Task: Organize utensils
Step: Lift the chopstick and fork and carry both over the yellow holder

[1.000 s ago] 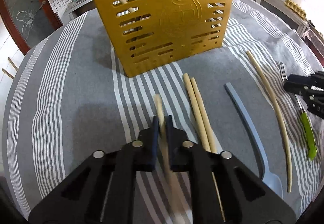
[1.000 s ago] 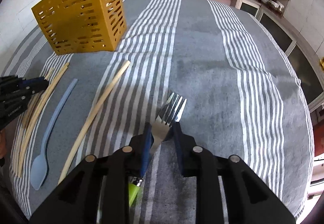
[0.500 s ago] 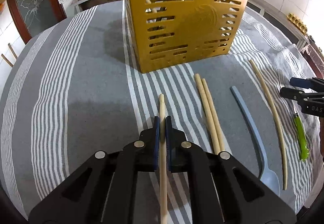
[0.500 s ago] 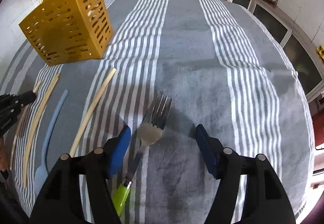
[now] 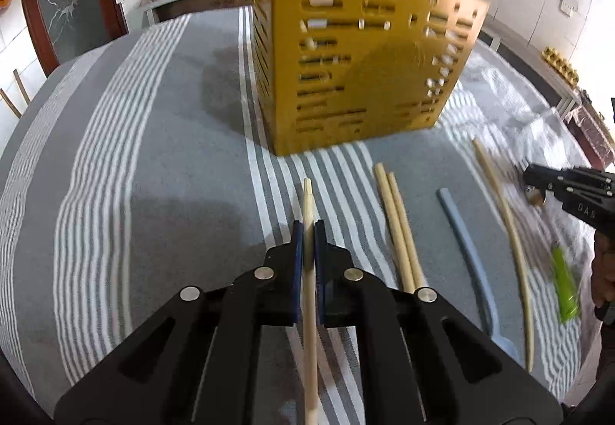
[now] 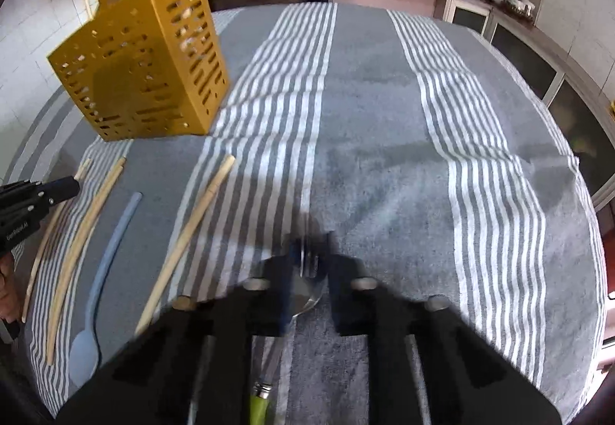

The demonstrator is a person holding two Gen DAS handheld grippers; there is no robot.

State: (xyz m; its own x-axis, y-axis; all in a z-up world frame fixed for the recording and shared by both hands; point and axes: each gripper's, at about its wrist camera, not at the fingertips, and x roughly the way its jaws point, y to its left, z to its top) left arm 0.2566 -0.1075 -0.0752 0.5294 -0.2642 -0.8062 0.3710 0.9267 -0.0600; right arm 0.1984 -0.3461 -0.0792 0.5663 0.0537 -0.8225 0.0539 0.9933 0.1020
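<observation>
Pale wooden chopstick [image 5: 309, 313], slim, straight, clamped in left gripper [image 5: 308, 232] jaws

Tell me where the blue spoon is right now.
The blue spoon lies flat on the striped cloth, on the left of the right wrist view, between two pale chopsticks, with the yellow basket beyond its handle end.
</observation>
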